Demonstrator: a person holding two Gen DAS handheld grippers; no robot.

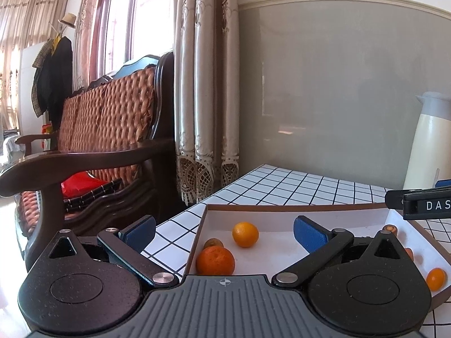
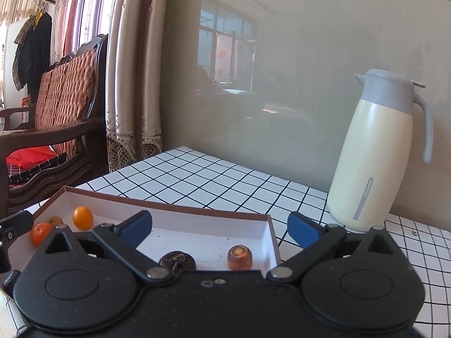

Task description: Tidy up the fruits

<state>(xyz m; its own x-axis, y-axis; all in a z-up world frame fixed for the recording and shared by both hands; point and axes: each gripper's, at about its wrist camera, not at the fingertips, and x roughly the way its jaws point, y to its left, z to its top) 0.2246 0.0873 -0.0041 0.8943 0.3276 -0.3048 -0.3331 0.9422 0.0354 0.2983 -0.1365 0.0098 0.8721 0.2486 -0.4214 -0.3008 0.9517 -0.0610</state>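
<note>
A shallow white tray with a brown rim (image 1: 282, 207) lies on the checked tablecloth. In the left wrist view it holds a large orange (image 1: 215, 260), a smaller orange (image 1: 245, 234), a brownish fruit (image 1: 213, 243) behind the large one, and another small orange (image 1: 436, 279) at the right. My left gripper (image 1: 224, 233) is open and empty above the tray's near left part. In the right wrist view my right gripper (image 2: 220, 226) is open and empty over the tray's (image 2: 270, 231) right end, above a carrot piece (image 2: 239, 257) and a dark round fruit (image 2: 177, 262).
A cream thermos jug with grey lid (image 2: 372, 157) stands at the back right of the table against the grey wall. A wooden sofa with woven cushions (image 1: 107, 129) and a curtain (image 1: 205, 84) are left of the table.
</note>
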